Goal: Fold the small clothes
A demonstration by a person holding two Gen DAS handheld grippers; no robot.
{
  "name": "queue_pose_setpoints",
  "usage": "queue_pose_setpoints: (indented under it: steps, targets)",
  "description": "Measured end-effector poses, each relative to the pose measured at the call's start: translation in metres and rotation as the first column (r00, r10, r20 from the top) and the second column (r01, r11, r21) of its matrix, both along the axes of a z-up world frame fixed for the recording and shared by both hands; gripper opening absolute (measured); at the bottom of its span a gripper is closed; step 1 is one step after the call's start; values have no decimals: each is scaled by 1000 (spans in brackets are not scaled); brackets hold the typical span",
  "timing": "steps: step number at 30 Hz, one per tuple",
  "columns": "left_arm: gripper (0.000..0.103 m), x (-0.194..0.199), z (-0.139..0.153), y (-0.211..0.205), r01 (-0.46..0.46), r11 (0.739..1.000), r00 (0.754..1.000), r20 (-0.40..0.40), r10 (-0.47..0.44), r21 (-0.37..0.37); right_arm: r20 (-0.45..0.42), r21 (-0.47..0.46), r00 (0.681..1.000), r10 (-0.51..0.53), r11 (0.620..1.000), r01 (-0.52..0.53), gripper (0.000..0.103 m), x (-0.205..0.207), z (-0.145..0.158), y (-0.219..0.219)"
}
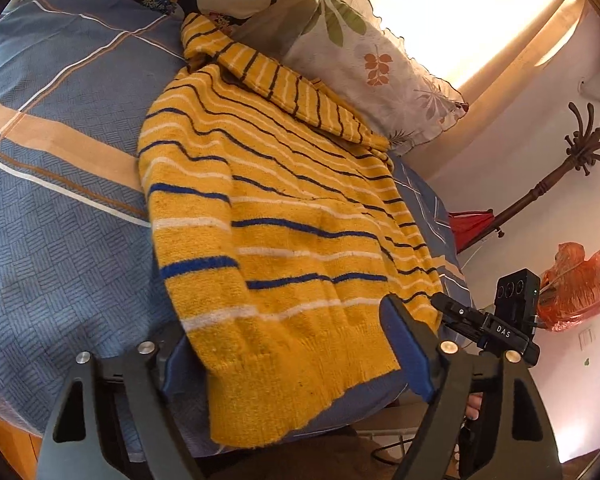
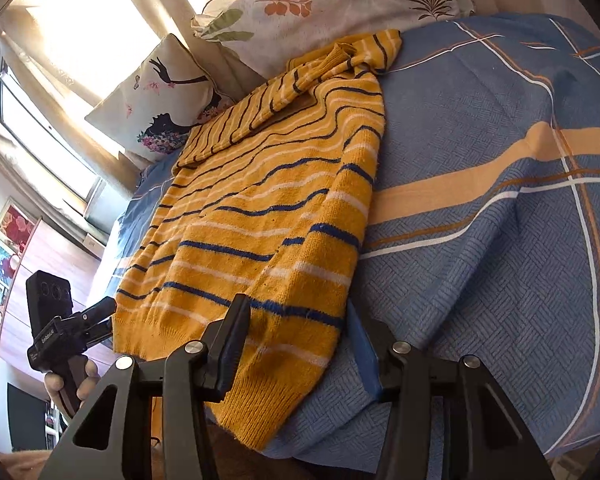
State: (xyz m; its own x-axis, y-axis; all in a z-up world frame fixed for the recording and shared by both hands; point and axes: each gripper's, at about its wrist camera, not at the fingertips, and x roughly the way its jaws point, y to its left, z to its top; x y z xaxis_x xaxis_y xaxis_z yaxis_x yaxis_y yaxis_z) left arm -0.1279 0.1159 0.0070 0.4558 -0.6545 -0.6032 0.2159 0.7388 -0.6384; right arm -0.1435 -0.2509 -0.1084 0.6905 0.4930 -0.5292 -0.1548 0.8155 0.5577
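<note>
Sweater (image 1: 284, 216), yellow with blue and white stripes, lay flat on the bed (image 1: 60, 208), one sleeve folded across its far part and another lying down one side. Its hem reached the near edge of the blue patterned bedcover (image 2: 480, 240). The left tongs (image 1: 296, 356) stood released, astride the hem. The right tongs (image 2: 300, 344) also stood released, around the near sleeve's cuff. Two pillows (image 2: 324, 0) leaned at the far end.

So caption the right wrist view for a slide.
Right gripper, jaws open, straddles the hem of a yellow striped sweater on a blue bedspread.
</note>
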Motion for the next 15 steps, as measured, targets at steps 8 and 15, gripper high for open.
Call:
queue_pose_setpoints:
  steps: [8, 15]
  targets:
    - [9, 17, -3, 5, -82, 996, 995, -57, 84, 37, 101, -68, 993, -55, 996, 62, 30, -5, -1, 32]
    - [8, -9, 43, 22, -121, 993, 988, 95, 120, 5, 138, 86, 990, 6, 996, -18, 13, -6, 26, 16]
